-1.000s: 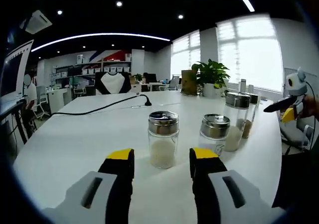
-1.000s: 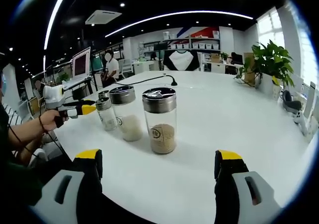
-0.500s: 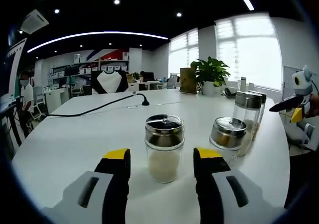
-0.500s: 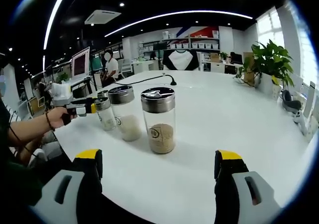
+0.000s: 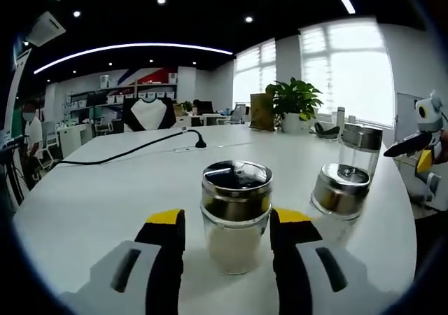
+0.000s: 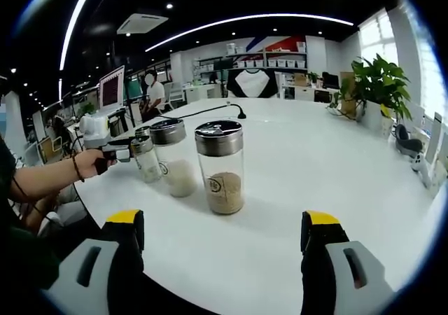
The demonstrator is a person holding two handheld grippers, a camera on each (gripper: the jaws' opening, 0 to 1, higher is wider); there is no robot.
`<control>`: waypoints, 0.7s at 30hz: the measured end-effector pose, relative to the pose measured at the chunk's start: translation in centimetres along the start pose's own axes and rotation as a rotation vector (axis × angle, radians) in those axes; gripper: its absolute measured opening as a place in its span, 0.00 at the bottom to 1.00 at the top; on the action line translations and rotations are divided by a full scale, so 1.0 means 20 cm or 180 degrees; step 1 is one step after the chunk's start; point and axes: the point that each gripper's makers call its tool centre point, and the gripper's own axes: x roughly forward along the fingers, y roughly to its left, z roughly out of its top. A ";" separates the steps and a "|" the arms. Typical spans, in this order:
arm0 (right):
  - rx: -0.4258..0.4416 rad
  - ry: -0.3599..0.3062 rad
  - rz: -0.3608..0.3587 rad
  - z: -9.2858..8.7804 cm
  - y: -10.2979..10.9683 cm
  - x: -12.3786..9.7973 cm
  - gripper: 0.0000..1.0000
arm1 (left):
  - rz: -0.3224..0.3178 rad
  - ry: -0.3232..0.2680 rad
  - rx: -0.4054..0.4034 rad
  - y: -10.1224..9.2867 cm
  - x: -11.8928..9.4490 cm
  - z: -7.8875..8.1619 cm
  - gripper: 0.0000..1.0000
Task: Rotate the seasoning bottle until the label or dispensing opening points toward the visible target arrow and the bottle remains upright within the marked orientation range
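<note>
Three glass seasoning bottles with metal lids stand upright in a row on the white table (image 5: pixel 98 189). The nearest one, holding white grains (image 5: pixel 236 217), sits between the jaws of my left gripper (image 5: pixel 228 220), which is open and flanks it closely. Behind it are a shorter bottle (image 5: pixel 341 191) and a tall one (image 5: pixel 360 147). In the right gripper view the row runs from the brown-grain bottle (image 6: pixel 220 166) past a white-grain bottle (image 6: pixel 172 158) to a small bottle (image 6: pixel 145 158). My right gripper (image 6: pixel 224 220) is open, well short of the brown-grain bottle.
A black cable (image 5: pixel 133 154) runs across the far table. A potted plant (image 5: pixel 294 101) stands by the windows. A hand (image 6: pixel 87 164) holds the left gripper at the table's edge. Desks, monitors and a person fill the office behind.
The left gripper has moved forward, so the white-grain bottle now sits between its jaws instead of ahead of them. The right gripper has barely shifted.
</note>
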 end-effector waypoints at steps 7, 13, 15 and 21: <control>-0.0011 0.0004 -0.0019 0.00 -0.01 0.00 0.94 | -0.0032 -0.0014 0.0040 -0.01 0.00 -0.01 0.36; -0.0002 0.0007 -0.0028 0.00 -0.01 0.00 0.94 | -0.0077 -0.0016 0.0058 -0.03 -0.02 0.00 0.36; -0.0007 0.0007 -0.0027 0.00 -0.01 0.00 0.94 | -0.0079 -0.0017 0.0057 -0.03 -0.02 0.00 0.36; -0.0001 0.0005 -0.0022 0.00 0.00 0.00 0.94 | -0.0083 -0.0018 0.0050 -0.04 -0.03 0.00 0.36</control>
